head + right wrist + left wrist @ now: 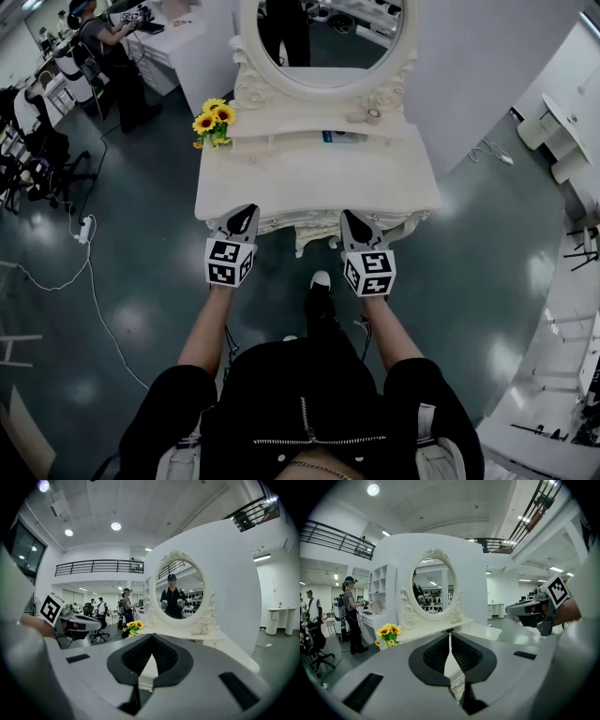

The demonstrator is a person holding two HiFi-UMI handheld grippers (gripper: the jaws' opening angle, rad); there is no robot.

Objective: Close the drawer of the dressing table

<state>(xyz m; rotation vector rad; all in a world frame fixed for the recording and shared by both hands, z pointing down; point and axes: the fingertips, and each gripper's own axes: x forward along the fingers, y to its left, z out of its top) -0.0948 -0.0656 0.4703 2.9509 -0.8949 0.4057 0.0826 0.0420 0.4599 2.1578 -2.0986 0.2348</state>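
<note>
Drawer (298, 225) of the white dressing table (309, 178) sits at the table's near edge, just above the middle of the head view. It shows only as a carved white front under the lip of the top. Its long axis runs left to right across the frame, and its face points toward the bottom of the frame, at the person holding the tools. From this steep angle I cannot tell whether it is pushed fully home. The left gripper (247, 216) and the right gripper (350, 218) are side by side just below that edge, noses pointing up the frame at the front. The left one is near the drawer's left end and the right one near its right end, with the carved centre of the apron between them. Whether either tip touches the wood is not clear. In the left gripper view the jaws of the left gripper (449, 633) are pressed together with nothing between them, and the table edge lies straight ahead. The right gripper (151, 636) looks the same in the right gripper view, tips meeting and empty. The oval mirror (323, 37) stands at the top of the frame, and the sunflowers (213, 120) sit at the table's upper left corner. A person (108, 56) stands in the upper left.
</note>
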